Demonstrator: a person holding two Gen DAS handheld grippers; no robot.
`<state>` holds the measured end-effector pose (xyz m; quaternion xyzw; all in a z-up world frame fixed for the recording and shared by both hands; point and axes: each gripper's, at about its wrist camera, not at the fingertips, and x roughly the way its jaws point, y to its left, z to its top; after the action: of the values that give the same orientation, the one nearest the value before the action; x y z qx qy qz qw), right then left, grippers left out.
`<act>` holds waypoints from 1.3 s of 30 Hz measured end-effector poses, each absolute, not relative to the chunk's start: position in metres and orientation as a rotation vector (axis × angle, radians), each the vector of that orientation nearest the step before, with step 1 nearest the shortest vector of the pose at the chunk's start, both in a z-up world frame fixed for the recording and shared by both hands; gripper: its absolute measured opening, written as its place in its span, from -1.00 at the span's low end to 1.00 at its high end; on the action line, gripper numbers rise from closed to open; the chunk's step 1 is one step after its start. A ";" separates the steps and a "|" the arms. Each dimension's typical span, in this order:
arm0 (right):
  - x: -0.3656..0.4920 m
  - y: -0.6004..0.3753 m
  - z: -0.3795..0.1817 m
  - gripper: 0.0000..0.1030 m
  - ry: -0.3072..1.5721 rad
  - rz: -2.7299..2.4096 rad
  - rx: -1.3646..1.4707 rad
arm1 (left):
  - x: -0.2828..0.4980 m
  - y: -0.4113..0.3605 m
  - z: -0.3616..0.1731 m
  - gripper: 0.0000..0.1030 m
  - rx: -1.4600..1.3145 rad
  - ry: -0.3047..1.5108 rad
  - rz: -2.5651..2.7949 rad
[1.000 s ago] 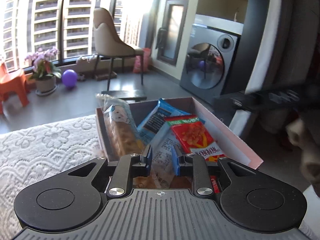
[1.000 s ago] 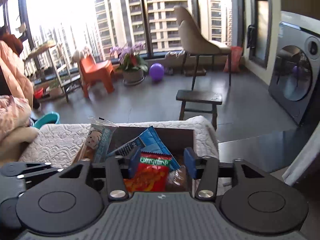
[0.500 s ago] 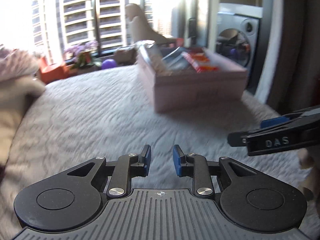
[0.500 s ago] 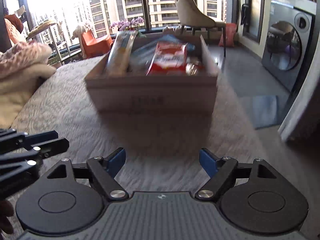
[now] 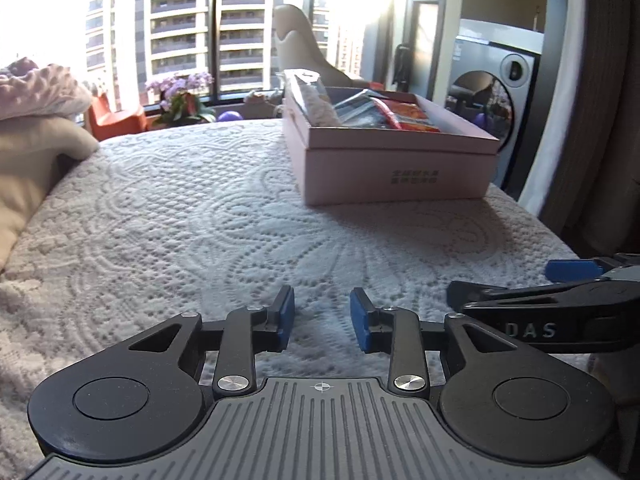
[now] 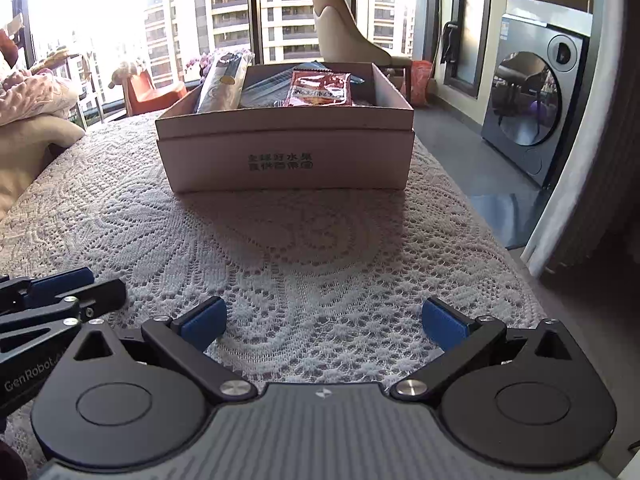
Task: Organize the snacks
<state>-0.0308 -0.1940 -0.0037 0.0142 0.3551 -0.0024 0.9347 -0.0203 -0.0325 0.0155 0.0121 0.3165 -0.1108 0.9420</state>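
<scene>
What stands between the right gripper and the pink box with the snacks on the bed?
Nothing visible. Only bare lace bedspread lies between the right gripper, whose jaws have just been opening with nothing between them, and the pink box. The left gripper is off to the side.

You've got one pink box (image 6: 286, 152) on the far side of the lace cloth (image 6: 320, 256), with at least three snack packs showing in it: one long tan pack (image 6: 222, 82) on the left, one red pack (image 6: 320, 90) in the middle, and one blue-grey one (image 6: 264, 94) between them. Any more underneath, can't tell. One beige chair (image 6: 340, 36) stands far behind, and one washer (image 6: 532, 100) on the right.
</scene>
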 end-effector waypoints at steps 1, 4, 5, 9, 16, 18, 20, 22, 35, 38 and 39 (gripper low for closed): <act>-0.032 -0.193 -0.005 1.00 0.719 -0.010 0.030 | -0.020 -0.034 0.015 -0.36 0.029 0.644 -0.226; -0.033 -0.193 -0.006 1.00 0.705 -0.018 0.036 | -0.019 -0.032 0.014 -0.35 0.007 0.646 -0.235; -0.033 -0.193 -0.006 1.00 0.704 -0.019 0.035 | -0.019 -0.031 0.014 -0.35 -0.001 0.647 -0.238; -0.033 -0.195 -0.006 1.00 0.699 -0.013 0.041 | -0.019 -0.030 0.013 -0.35 0.000 0.644 -0.237; -0.033 -0.195 -0.007 1.00 0.689 -0.007 0.039 | -0.020 -0.032 0.015 -0.35 0.017 0.644 -0.232; -0.034 -0.196 -0.007 1.00 0.688 -0.005 0.040 | -0.020 -0.032 0.015 -0.35 0.019 0.644 -0.234; -0.034 -0.196 -0.007 1.00 0.688 -0.005 0.040 | -0.021 -0.032 0.015 -0.35 0.021 0.645 -0.236; -0.033 -0.196 -0.007 1.00 0.687 -0.003 0.040 | -0.021 -0.032 0.015 -0.35 0.020 0.645 -0.237; -0.033 -0.197 -0.007 1.00 0.686 0.007 0.038 | -0.021 -0.032 0.015 -0.35 0.018 0.645 -0.237; -0.033 -0.197 -0.007 1.00 0.687 0.007 0.038 | -0.021 -0.032 0.015 -0.35 0.017 0.645 -0.237; -0.033 -0.197 -0.007 1.00 0.687 0.007 0.038 | -0.021 -0.032 0.015 -0.35 0.018 0.645 -0.237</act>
<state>-0.0329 -0.1973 -0.0069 0.0188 0.3365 0.0035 0.9415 -0.0208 -0.0321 0.0151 0.0086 0.3162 -0.1163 0.9415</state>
